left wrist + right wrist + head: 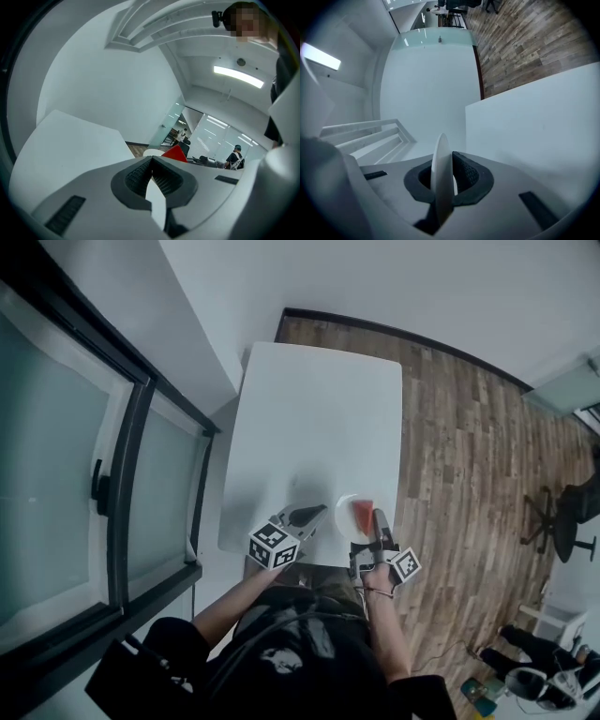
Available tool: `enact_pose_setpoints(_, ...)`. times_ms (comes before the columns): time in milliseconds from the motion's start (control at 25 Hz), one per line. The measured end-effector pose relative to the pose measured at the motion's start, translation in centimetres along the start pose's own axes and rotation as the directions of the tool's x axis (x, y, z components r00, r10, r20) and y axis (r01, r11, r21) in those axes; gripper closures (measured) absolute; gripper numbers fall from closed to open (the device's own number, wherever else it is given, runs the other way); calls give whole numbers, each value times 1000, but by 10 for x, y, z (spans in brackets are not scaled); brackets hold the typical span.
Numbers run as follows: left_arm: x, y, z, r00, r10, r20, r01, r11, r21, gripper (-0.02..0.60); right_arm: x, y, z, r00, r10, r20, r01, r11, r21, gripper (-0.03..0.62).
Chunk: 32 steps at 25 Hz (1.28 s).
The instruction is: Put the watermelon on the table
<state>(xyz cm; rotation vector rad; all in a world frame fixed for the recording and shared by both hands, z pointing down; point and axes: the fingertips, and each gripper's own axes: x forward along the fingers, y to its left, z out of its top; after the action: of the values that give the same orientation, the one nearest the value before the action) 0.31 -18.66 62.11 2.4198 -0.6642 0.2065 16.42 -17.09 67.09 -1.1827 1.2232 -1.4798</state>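
**Watermelon Slice on Plate at the Table's Near Edge**

The watermelon, a red wedge, lay on a white plate over the near edge of the white table, toward its right corner. No view showed whether the plate rested on the table or was held just clear of it.

The right gripper was clenched on the plate's rim at the side nearest the person. Only the right gripper view showed this grip: the rim stood edge-on between the two pads, and the slice was out of sight there. The left gripper hung over the table's near edge, just left of the plate. The left gripper view showed its jaws closed tip to tip with nothing between them. Past them appeared the slice's red point and a sliver of plate.

The tabletop was plain white and bare beyond the plate. A wood-plank floor lay to the table's right, dark-framed glass panels to its left, and a black office chair farther right.

Count: one slice, one plate, one table, two grippers.
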Motion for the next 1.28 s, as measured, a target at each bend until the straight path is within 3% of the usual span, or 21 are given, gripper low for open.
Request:
enact_pose_setpoints(160, 19, 29, 1, 999, 32, -21, -32, 999, 15, 577, 32, -10, 24, 1000, 0, -10, -1, 999, -38, 568)
enact_pose_setpoints(440, 80, 76, 0, 989, 138, -58, -138, 990, 9, 577, 107, -64, 87, 992, -117, -38, 110, 984, -142, 569)
enact_pose_setpoints(600, 107, 96, 12, 987, 146, -62, -148, 989, -19, 577, 156, -89, 118, 987, -159, 5, 158, 979, -126, 568)
enact_pose_setpoints(840, 134, 134, 28, 979, 194, -69, -193, 981, 12, 577, 213, -124, 143, 977, -213, 21, 214, 968, -128, 568)
enact_pose_setpoints(1080, 145, 159, 40, 975, 217, -53, -219, 975, -39, 577, 245, -148, 168, 961, -256, 99, 266, 959, -96, 569)
enact_pose_setpoints(1200, 139, 164, 41, 972, 230, -49, -233, 971, -57, 577, 262, -145, 177, 948, -301, 107, 316, 934, -169, 568)
enact_pose_setpoints(1280, 135, 164, 38, 970, 237, -57, -241, 969, -59, 577, 271, -140, 179, 927, -363, 91, 373, 876, -305, 568)
